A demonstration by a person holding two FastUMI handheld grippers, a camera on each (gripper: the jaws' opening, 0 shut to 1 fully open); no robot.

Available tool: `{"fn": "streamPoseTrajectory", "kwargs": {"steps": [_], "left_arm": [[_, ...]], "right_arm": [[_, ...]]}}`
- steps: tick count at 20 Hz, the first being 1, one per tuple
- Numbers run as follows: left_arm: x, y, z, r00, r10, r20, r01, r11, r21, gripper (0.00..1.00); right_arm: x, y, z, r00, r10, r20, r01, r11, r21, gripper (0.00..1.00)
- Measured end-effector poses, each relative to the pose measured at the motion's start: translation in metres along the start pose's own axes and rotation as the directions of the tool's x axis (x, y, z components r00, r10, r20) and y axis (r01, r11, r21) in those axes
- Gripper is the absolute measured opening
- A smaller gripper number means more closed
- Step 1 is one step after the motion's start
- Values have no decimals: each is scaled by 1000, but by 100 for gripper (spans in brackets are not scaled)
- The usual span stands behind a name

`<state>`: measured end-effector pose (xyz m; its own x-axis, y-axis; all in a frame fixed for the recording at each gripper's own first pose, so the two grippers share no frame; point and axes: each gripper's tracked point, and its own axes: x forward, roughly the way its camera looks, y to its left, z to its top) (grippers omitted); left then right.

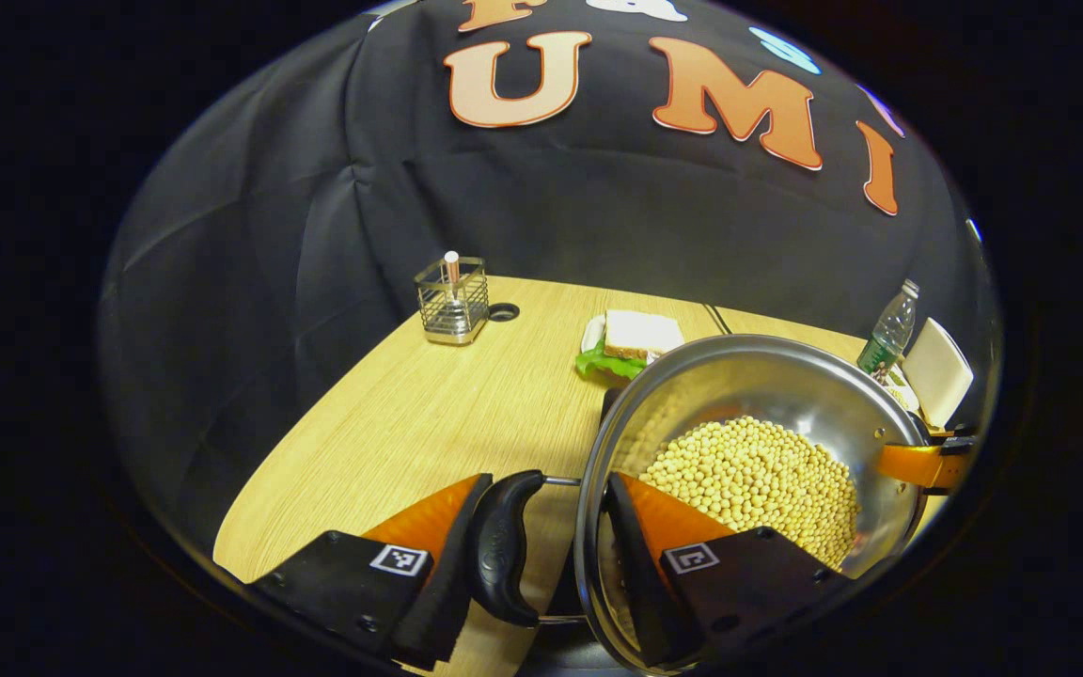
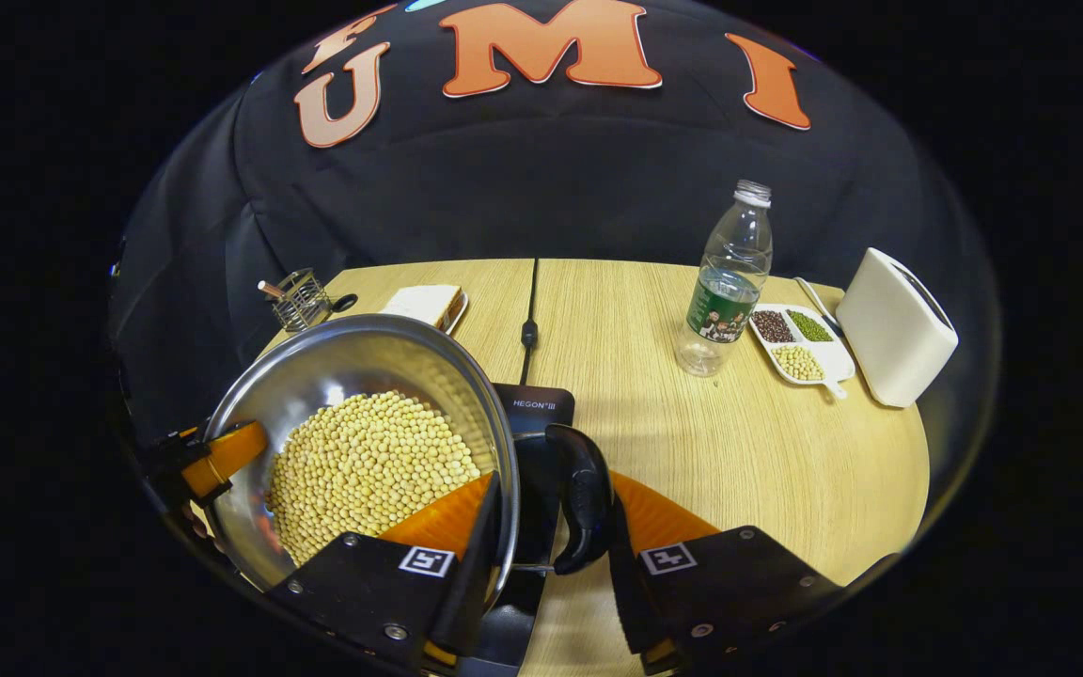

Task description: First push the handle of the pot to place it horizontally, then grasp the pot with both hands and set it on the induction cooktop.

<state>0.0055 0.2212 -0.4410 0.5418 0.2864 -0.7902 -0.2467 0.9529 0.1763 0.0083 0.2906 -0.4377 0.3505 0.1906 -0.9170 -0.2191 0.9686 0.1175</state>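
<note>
Steel pot (image 2: 363, 442) of soybeans (image 2: 368, 465): held above induction cooktop (image 2: 532, 442), on wooden table (image 2: 739, 442). Left gripper (image 1: 541, 555) clamped on one side handle (image 1: 504, 545) and rim; right gripper (image 2: 551, 545) clamped likewise on opposite handle (image 2: 581, 508). Beyond: bottle (image 2: 728, 282), sandwich (image 1: 631, 340).

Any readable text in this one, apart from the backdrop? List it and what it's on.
"HEGON", then small marks I cannot make out: on the black cooktop, seen past the pot.
Label on the bottle: printed, too small to read.
</note>
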Motion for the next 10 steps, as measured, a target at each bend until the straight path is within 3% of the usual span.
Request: {"fn": "streamPoseTrajectory", "kwargs": {"steps": [2, 5, 8, 9, 10], "left_arm": [[2, 0, 2, 1000, 11, 11, -11, 1000, 7, 82], [2, -1, 1, 1000, -1, 10, 1, 1000, 23, 85], [-11, 8, 19, 998, 22, 65, -25, 999, 44, 88], [-18, 9, 28, 995, 35, 90, -41, 997, 62, 83], [-27, 10, 38, 991, 49, 127, -59, 996, 73, 91]], "right_arm": [[1, -1, -3, 1000, 3, -4, -3, 1000, -9, 58], [-9, 0, 8, 999, 22, 48, -21, 1000, -17, 69], [-34, -3, 37, 985, 43, 167, -45, 999, 10, 72], [-45, -6, 48, 977, 48, 209, -52, 999, 13, 75], [-59, -9, 59, 964, 52, 260, -56, 998, 11, 77]]}}
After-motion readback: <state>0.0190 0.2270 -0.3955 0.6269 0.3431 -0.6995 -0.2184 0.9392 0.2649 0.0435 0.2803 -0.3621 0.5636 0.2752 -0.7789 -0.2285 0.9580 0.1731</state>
